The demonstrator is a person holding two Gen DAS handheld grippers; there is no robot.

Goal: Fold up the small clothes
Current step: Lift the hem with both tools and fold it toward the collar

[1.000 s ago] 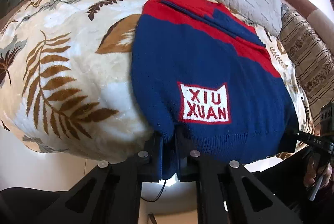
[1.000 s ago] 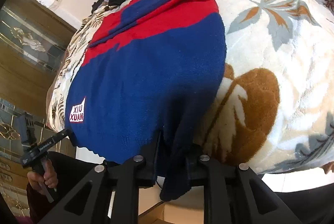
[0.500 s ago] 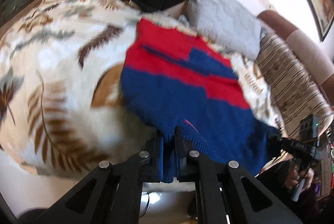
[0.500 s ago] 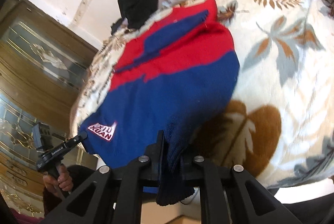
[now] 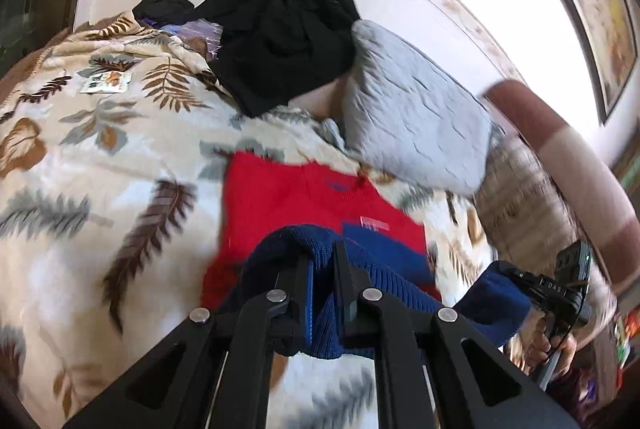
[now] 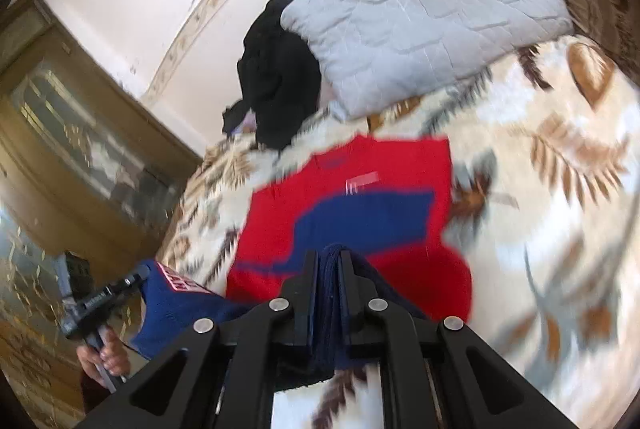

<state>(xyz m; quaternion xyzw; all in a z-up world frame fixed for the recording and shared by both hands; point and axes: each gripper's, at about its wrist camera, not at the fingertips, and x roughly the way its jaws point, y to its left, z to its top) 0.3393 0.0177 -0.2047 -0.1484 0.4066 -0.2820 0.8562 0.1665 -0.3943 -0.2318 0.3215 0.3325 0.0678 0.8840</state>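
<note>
Hem lifted since prior frames: both my grippers have risen, carrying the sweater's navy edge up over its red top.
Leaf-print blanket (image 5: 72, 189) covers the bed; grey pillow (image 6: 420, 9) & black garment (image 5: 280, 37) at far end. Sweater (image 6: 360, 189) lies mid-blanket, red part flat, navy hem raised. Left gripper (image 5: 322, 261) clamped on hem; right gripper (image 6: 329, 265) likewise, jaws nearly closed on knit.
</note>
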